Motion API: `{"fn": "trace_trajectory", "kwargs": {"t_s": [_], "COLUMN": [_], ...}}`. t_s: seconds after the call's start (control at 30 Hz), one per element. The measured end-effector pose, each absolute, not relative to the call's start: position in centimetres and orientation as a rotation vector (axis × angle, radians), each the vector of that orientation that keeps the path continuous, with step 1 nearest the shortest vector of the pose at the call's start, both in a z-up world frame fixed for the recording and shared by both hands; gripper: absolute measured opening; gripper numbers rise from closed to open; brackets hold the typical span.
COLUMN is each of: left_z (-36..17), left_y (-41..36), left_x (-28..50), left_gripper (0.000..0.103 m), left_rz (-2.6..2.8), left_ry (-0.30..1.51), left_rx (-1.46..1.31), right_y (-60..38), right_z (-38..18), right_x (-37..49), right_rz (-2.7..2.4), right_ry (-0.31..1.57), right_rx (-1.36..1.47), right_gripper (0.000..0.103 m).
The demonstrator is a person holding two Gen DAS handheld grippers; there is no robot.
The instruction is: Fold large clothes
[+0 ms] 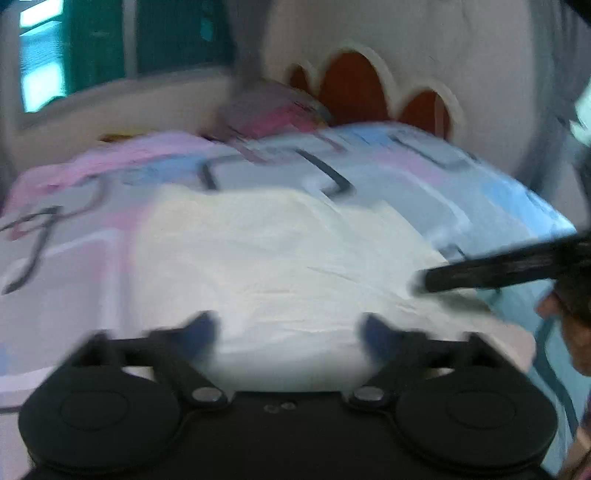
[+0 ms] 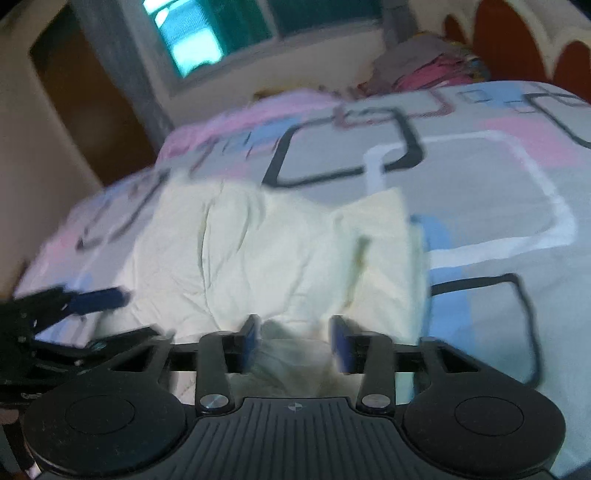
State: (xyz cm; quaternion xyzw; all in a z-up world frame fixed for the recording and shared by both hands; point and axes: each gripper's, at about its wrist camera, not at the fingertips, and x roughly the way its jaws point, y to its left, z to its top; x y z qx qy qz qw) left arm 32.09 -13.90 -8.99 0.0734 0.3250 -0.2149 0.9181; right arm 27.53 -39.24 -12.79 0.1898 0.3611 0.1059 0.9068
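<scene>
Cream garment [image 1: 280, 258], pale and wrinkled, is lying spread on the bed near its foot edge, over a bedspread [image 1: 424, 177] patterned in pink, blue and grey with dark rectangular outlines. In the right wrist view its long axis is running from the foot edge toward the headboard [image 1: 351, 92], with 1 folded layer along the side facing the bed's open middle and creases running lengthwise; blur is hiding which end is the collar or hem.

Left gripper [image 1: 288, 332] is hanging just above the garment's near edge, its 2 blue-tipped fingers [image 1: 201, 328] standing wide apart with only cloth showing below the gap, nothing pinched. Right gripper [image 2: 295, 339] is hovering at the same near edge, further along it, its blue pads [image 2: 341, 345] likewise parted wide, cloth visible between them but not pressed.

Bedspread is lying bare around the garment: a broad stretch toward the headboard and a wide band on the side away from the window [image 2: 192, 33]. Bundled pink clothes [image 2: 428, 70] are sitting at the head corner, well apart from the garment. The garment's window-side edge is lying near that side edge of the bed.
</scene>
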Motion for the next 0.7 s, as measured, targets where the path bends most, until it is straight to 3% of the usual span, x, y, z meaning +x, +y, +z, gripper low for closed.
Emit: {"fn": "trace_trajectory", "kwargs": {"t_s": [0.03,0.37,0.7], "left_z": [-8.7,-12.7,-16.1], "left_y": [-12.9,-3.0,-2.0], "left_x": [31.9,34.1,34.2], "left_gripper": [0.099,0.097,0.097], "left_rz": [-0.413,-0.369,-0.408], "left_ry": [0.659,0.913,0.965], "left_rx": [0.129,-0.477,-0.639], "right_y": [-40.3,-48.5,-48.3], "right_z": [-12.6,-18.9,-22.8], "right_x": [27.0,25.7,28.2], "right_rz": [0.218,0.231,0.378], "right_ry": [0.729,0.878,0.917], "right_rx": [0.420,0.972,1.209], "right_gripper": [0.092,0.092,0.092]}}
